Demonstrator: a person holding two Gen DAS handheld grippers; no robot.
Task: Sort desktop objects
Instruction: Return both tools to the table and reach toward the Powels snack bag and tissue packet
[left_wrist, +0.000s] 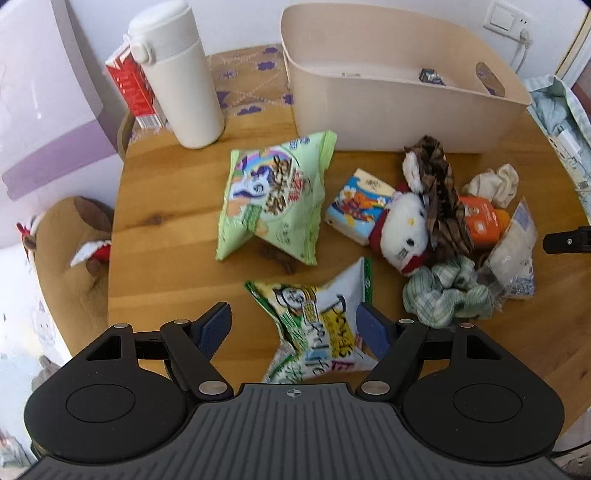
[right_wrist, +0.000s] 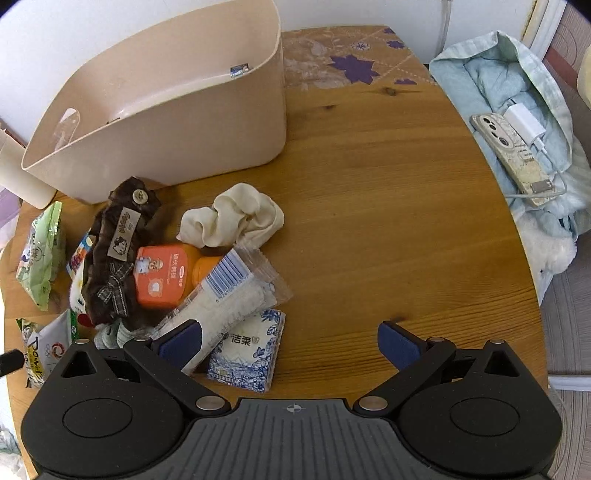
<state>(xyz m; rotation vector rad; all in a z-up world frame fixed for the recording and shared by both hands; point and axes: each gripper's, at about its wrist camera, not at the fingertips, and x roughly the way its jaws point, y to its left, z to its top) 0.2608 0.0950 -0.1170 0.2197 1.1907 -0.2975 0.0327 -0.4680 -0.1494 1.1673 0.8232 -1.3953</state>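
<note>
**A:** While both tools hang over the round wooden surface (right_wrist: 388, 221), what do you make of the left tool (left_wrist: 293, 328)?

**B:** Its jaws stand wide apart and grip nothing. A white and green snack bag (left_wrist: 317, 317) lies on the wood under the gap between them, and I cannot tell whether the right-hand blue pad (left_wrist: 373, 328) touches it.

**A:** And the right tool (right_wrist: 290, 343)?

**B:** Also spread wide, empty. Its left-hand pad (right_wrist: 181, 345) sits over a clear packet with a barcode (right_wrist: 225, 295), and a blue-and-white tissue pack (right_wrist: 247, 354) lies on the wood just below that, between the fingers.

**A:** Where is the rest of the clutter?

**B:** Heaped in front of the beige bin (left_wrist: 388, 96), which stands at the back of the surface with one small dark item (left_wrist: 430, 75) inside. A light green snack bag (left_wrist: 273, 199) lies to the left. Beside it are a small printed pack (left_wrist: 360, 206), a white plush cat (left_wrist: 400, 225), a brown fabric piece (right_wrist: 118, 254), an orange bottle (right_wrist: 166, 277), a cream scrunchie (right_wrist: 236, 216) and a green checked scrunchie (left_wrist: 447, 295), most of them touching or overlapping.

**A:** Anything off to the sides?

**B:** A white flask (left_wrist: 177, 74) upright at back left with a red carton (left_wrist: 133, 88) behind it. Off the right edge, a phone (right_wrist: 513, 158) and charger (right_wrist: 524, 125) lie on pale blue cloth (right_wrist: 491, 81).
</note>
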